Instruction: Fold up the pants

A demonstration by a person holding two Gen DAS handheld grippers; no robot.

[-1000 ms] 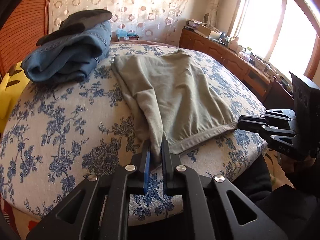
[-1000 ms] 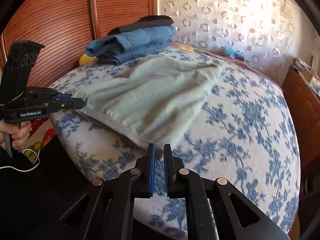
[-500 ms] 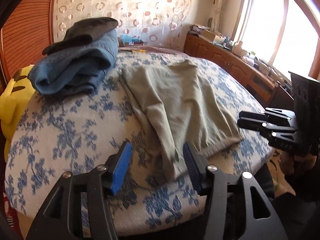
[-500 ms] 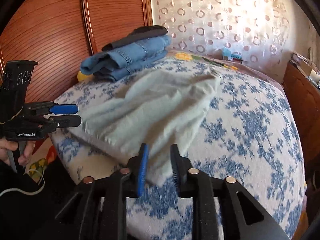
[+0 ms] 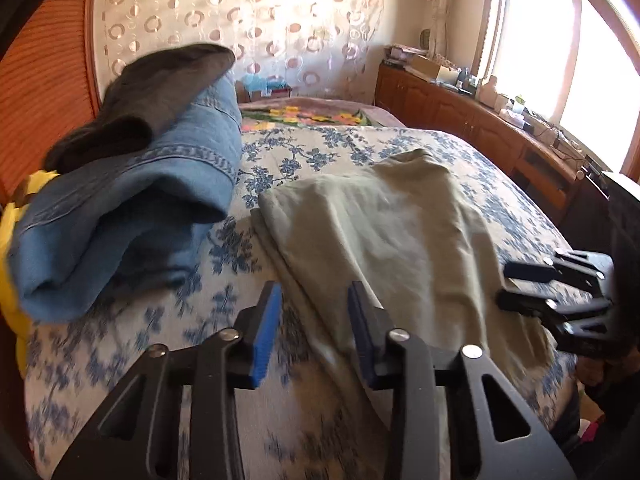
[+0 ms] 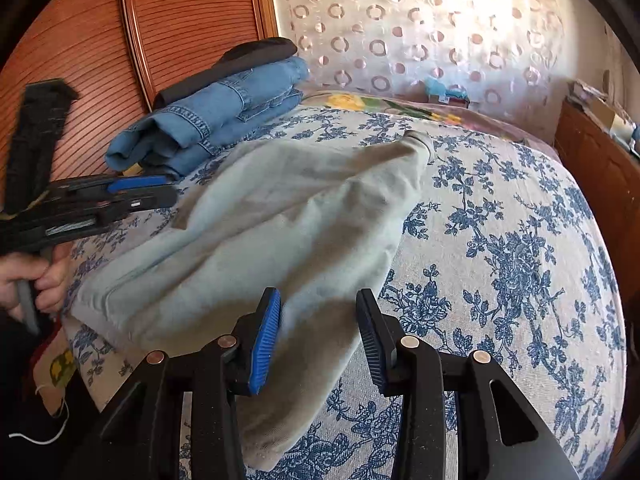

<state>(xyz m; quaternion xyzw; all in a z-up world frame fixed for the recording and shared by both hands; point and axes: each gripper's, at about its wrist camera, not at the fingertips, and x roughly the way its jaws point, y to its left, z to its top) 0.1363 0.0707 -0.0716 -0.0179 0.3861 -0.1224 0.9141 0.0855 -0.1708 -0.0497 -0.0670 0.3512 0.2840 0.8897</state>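
Observation:
Pale khaki pants [image 5: 380,232] lie folded flat on the blue floral bedcover [image 5: 120,360], with their hem toward me. My left gripper [image 5: 316,320] hovers over the pants' left edge. Its jaws are closing, with cloth lying under the gap and neither pad pressing on it. In the right wrist view the pants [image 6: 280,232] spread from the centre to the near edge. My right gripper [image 6: 318,320] hangs over their near corner with jaws opening, and the cloth lies loose below. Each view shows the other gripper: the right gripper [image 5: 520,284] and the left gripper [image 6: 160,192].
Folded blue jeans [image 5: 132,200] topped by a dark garment [image 5: 160,80] sit at the bed's back left. Something yellow [image 5: 12,240] lies beside them. A ribbed wooden panel [image 6: 192,20] stands behind, and a wooden cabinet [image 5: 480,128] runs under the window. A hand [image 6: 44,276] grips the left tool.
Both grippers were shut on the pants' near edge, then let go and opened. Both moved forward over the bed, and the jeans stack now looms closer in the left view.

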